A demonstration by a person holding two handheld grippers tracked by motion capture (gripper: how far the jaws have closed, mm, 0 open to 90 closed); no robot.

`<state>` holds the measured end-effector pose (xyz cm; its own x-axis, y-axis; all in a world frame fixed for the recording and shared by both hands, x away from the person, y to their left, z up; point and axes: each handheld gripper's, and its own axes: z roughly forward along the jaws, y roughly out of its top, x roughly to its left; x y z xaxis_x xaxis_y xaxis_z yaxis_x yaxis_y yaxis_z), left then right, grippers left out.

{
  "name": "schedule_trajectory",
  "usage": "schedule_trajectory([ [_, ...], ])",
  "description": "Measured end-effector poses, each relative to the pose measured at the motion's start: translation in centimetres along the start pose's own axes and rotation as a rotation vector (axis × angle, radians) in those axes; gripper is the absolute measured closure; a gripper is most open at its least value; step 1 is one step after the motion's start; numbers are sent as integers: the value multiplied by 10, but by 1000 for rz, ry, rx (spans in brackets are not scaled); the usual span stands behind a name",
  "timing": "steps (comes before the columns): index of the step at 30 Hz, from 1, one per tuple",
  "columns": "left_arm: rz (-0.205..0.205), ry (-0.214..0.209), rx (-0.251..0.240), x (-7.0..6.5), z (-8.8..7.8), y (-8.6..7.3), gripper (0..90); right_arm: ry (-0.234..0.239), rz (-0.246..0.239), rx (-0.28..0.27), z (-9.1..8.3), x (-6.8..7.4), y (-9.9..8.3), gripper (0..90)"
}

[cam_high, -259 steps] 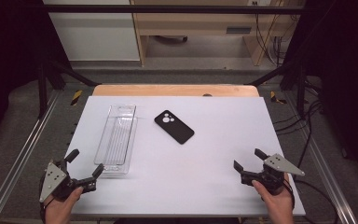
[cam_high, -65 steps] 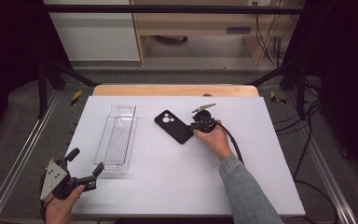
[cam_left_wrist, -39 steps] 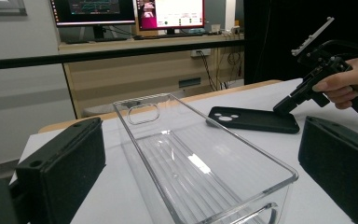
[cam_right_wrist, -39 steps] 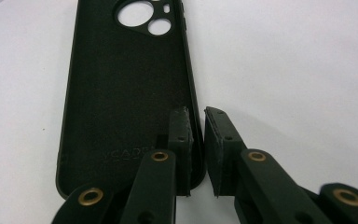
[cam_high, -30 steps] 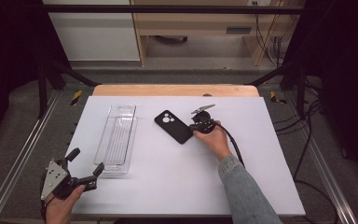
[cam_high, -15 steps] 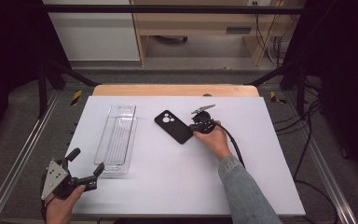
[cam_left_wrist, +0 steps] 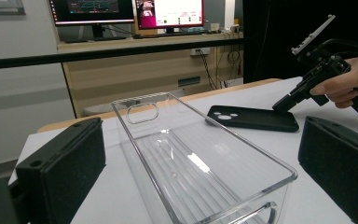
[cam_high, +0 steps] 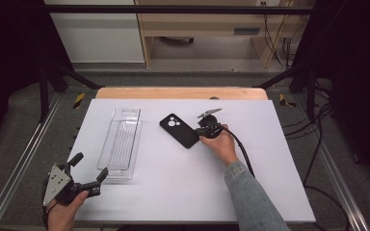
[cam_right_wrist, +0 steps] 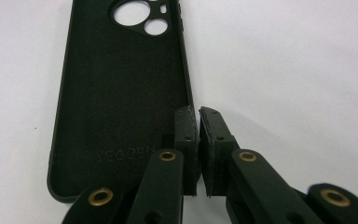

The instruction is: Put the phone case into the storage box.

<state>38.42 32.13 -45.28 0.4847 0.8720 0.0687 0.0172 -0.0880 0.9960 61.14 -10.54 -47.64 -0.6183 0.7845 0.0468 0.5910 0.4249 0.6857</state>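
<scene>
- White desk (cam_high: 270, 192) surface is being used as the work area, with a dim lab and a wooden bench lying behind it.
- Near the desk's middle, a black phone case (cam_high: 179, 130) is lying open side up, its soft lining and camera cut-outs being shown in the right gripper view (cam_right_wrist: 121, 93).
- Its right-hand side wall is being pinched by the right gripper (cam_high: 203, 131), whose fingers (cam_right_wrist: 186, 135) have just been closing: one is sitting inside the case, the other outside, with the thin rim between them.
- For a sound lift, the rim should be kept seated deep between the pads, and the case is probably best raised level, since so thin and flexible a wall is likely to slip or bend.
- Well to the left, a clear plastic bin (cam_high: 121, 142) is standing empty, long side running away from the person; nothing is lying between it and the case.
- At the desk's near left corner, the left gripper (cam_high: 87, 174) is being held with fingers (cam_left_wrist: 60, 172) wide apart and holding nothing, aimed at the bin's near end.
</scene>
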Motion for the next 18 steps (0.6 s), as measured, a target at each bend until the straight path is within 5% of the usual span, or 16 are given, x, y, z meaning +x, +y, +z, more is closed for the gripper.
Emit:
schedule_trajectory([
  [12,0,2,1,1,0,0,3,-40,-63,18,-2,8,2,892],
  [18,0,4,1,1,-1,0,4,-50,-82,-20,-12,9,3,896],
])
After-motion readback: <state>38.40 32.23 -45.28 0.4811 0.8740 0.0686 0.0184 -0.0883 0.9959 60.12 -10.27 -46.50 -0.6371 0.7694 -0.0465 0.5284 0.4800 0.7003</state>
